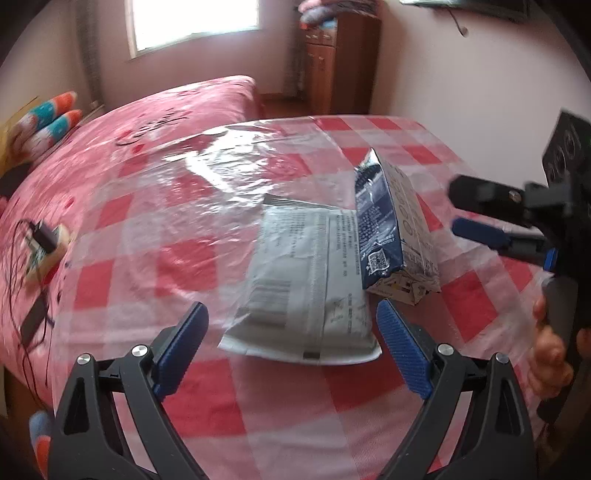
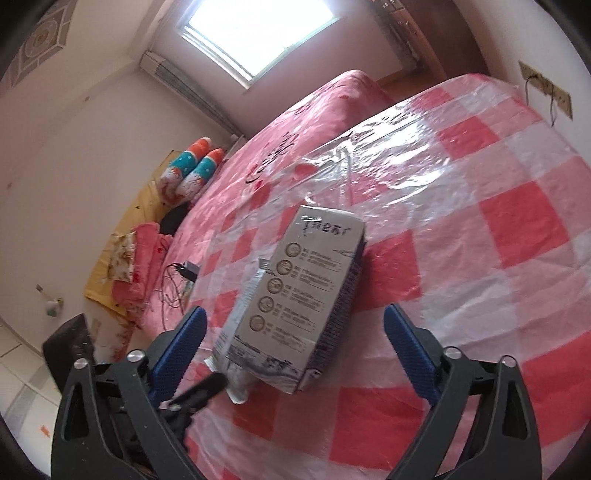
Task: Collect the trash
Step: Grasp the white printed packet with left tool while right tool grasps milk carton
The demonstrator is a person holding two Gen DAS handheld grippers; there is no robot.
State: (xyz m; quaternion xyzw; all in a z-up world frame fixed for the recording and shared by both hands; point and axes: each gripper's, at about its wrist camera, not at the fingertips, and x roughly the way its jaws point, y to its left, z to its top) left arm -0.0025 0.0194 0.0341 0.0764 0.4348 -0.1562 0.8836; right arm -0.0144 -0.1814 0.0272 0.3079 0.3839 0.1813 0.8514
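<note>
1. The left hand-held gripper [image 1: 290, 345] hung released, its blue-padded fingers [image 1: 402, 347] spread wide on either side of the near end of a flat white-and-grey printed packet [image 1: 299, 291], with no pad pressing on it.
2. That packet lay flat on a red-and-white checked cloth [image 1: 147, 236] under a clear plastic sheet, which covered the surface the trash rested on.
3. A blue-and-white carton [image 1: 391, 229] lay on its side just beside the packet, touching or overlapping its far right edge.
4. In the right wrist view the right hand-held gripper [image 2: 291, 354] was also released; the carton [image 2: 295, 295] sat ahead between its spread fingers [image 2: 410, 350], and a gap showed on both sides, so nothing was grasped.
5. The left wrist view showed the right hand-held gripper [image 1: 476, 214] coming in from the right edge, near the carton but apart from it, with a person's hand [image 1: 550, 354] on its handle.
6. Beyond the checked cloth lay a bed with a pink cover [image 1: 166, 107], and two orange, white and teal bolster pillows [image 1: 48, 122] lay at its left side.
7. A small dark charger with tangled black cables [image 1: 40, 236] lay at the left edge of the cover, well apart from the trash.
8. A bright window [image 2: 258, 29] stood in the far wall.
</note>
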